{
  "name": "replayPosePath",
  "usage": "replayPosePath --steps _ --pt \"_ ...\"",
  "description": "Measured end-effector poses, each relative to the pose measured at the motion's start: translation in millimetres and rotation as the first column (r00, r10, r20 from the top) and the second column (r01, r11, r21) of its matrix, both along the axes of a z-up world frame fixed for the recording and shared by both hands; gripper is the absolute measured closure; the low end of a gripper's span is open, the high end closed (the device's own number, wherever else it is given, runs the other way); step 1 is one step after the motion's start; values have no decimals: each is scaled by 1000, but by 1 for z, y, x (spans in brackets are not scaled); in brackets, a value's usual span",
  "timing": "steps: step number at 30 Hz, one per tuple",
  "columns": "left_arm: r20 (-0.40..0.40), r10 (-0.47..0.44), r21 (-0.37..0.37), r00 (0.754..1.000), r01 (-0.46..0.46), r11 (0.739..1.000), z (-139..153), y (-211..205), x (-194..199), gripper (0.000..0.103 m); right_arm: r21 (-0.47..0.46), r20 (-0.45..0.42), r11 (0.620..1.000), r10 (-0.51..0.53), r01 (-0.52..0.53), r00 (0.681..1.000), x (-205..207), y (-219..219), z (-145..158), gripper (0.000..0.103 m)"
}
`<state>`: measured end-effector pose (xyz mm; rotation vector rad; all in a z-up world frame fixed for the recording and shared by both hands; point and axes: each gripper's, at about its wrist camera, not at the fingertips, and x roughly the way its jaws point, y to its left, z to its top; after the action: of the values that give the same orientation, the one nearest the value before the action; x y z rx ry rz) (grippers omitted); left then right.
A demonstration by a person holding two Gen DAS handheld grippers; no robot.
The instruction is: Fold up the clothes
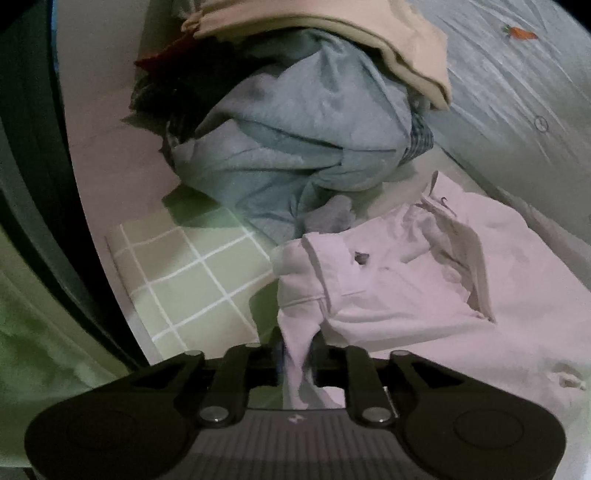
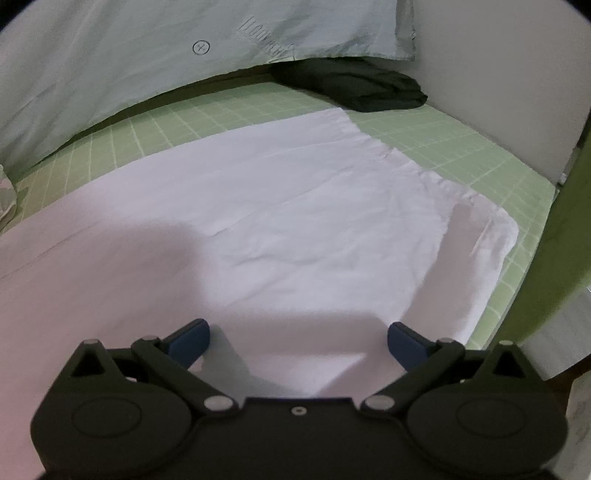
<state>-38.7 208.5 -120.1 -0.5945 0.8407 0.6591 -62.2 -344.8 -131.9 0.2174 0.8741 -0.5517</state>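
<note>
A white garment (image 1: 424, 288) lies on the green checked sheet (image 1: 192, 280), its waist end with a button toward me in the left wrist view. My left gripper (image 1: 299, 354) is shut on a corner of this white garment, and the cloth hangs pinched between the jaws. In the right wrist view the same white garment (image 2: 288, 206) lies spread flat. My right gripper (image 2: 298, 343) is open just above it, with blue pads (image 2: 190, 345) wide apart and nothing between them.
A pile of clothes stands behind: a grey-blue garment (image 1: 295, 140), a beige one (image 1: 332, 33) on top, dark red cloth (image 1: 166, 55). A pale quilt (image 2: 129, 66) lies along the back. A folded dark garment (image 2: 354, 86) sits by the white wall (image 2: 498, 92).
</note>
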Motion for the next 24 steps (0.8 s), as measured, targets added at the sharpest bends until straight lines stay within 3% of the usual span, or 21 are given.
replayPosePath --steps 2,6,11,16,20,24 --pt "-11 -18 33 1000 19 999 10 -8 1 76 15 -17 1000 13 -12 1000 4 -5 2 0" --pt "-6 -76 135 997 76 988 34 -25 11 46 -12 -39 998 56 -56 998 17 -6 6 0" --pt "15 -164 230 986 157 961 53 -44 40 23 -13 -8 991 133 -133 991 49 9 13 0" --pt "-34 -231 201 972 233 951 39 -65 81 22 -2 45 967 255 -255 966 103 36 23 9" --pt "-73 -263 171 962 272 947 22 -81 113 22 3 88 937 348 -350 933 146 57 31 21" --pt "-110 -288 143 951 302 942 8 -94 146 22 85 147 904 404 -419 903 198 81 36 28"
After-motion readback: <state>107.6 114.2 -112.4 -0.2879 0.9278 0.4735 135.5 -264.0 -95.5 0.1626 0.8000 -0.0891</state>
